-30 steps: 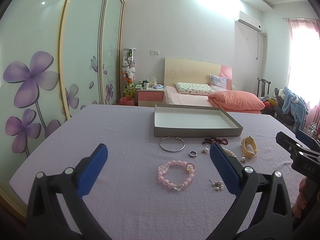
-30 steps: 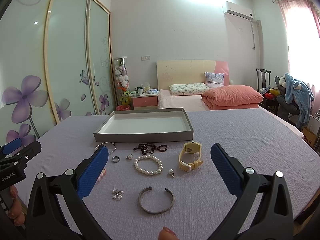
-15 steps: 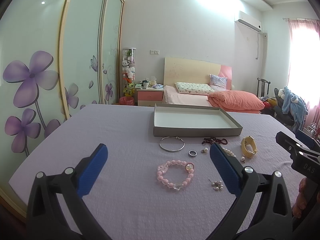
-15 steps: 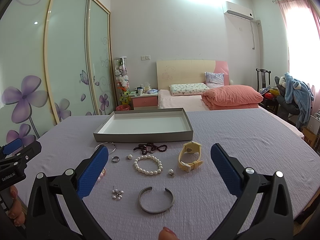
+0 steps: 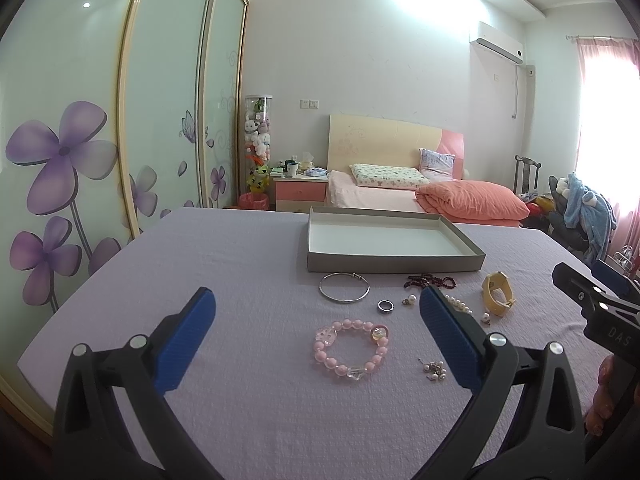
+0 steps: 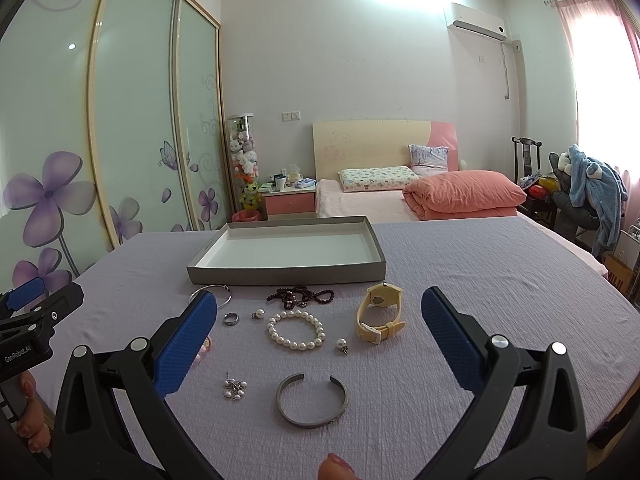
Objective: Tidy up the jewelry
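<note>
Your left gripper (image 5: 316,324) has its jaws wide apart and holds nothing. Your right gripper (image 6: 320,320) is the same: jaws wide apart, nothing between them. Both hang above the purple bedspread (image 6: 480,280), and neither touches any jewelry.

In your right view, the gray tray (image 6: 288,272) sits at 12 o'clock, with a white inside and nothing in it. The jewelry lies on the bedspread, all outside the tray. Just in front of the tray, at about 12 o'clock, is the dark bead string (image 6: 300,296). The yellow watch (image 6: 380,312) is at 1 o'clock, standing on its side. The white pearl bracelet (image 6: 296,330) lies in the middle, between your two fingers. A pearl earring (image 6: 342,345) is just beside it at 3 o'clock, and another pearl earring (image 6: 258,313) at 10 o'clock. The small ring (image 6: 231,318) is near your left finger. The thin silver bangle (image 6: 212,294) is partly hidden behind that finger. The gray open cuff (image 6: 312,402) lies closest to you, at 6 o'clock. A little pile of pearl studs (image 6: 235,389) is at 8 o'clock.

In your left view, the pink bead bracelet (image 5: 350,348) lies between your fingers, right in the middle.
</note>
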`<move>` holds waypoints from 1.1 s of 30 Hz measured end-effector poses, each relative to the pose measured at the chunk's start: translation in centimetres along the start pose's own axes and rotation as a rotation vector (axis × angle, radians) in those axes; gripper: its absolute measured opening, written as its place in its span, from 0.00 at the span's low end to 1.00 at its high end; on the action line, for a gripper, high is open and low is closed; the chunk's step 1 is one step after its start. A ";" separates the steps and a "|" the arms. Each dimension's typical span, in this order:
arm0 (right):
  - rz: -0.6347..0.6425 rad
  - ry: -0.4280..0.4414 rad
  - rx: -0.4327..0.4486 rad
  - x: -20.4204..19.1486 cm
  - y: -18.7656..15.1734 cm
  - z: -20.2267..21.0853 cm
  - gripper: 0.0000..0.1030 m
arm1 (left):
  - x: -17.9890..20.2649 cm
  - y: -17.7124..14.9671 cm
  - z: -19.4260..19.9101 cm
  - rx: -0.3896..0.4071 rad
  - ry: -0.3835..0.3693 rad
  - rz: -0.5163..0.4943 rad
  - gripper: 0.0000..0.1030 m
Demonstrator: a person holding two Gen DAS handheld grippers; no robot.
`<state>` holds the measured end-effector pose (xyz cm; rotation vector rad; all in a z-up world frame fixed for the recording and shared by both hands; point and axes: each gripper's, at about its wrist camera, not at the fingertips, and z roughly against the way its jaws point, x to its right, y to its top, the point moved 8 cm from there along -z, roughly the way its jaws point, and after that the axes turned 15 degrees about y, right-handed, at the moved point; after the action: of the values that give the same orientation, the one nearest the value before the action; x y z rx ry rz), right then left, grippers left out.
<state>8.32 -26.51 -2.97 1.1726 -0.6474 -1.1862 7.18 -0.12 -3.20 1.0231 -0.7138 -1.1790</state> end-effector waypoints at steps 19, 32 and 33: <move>-0.024 0.013 -0.006 0.4 -0.5 0.1 0.98 | 0.2 -0.4 -0.3 -0.010 0.000 -0.012 0.96; -0.018 0.028 -0.018 0.7 -0.8 -0.8 0.98 | 1.9 -1.5 -1.7 -0.048 -0.006 -0.044 0.96; -0.020 0.026 -0.023 0.8 -1.0 -1.0 0.98 | 2.0 -1.5 -1.9 -0.053 -0.006 -0.047 0.96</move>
<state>9.15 -26.89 -4.35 1.1758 -0.6024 -1.1909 8.75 -1.68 -5.46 0.9974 -0.6630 -1.2352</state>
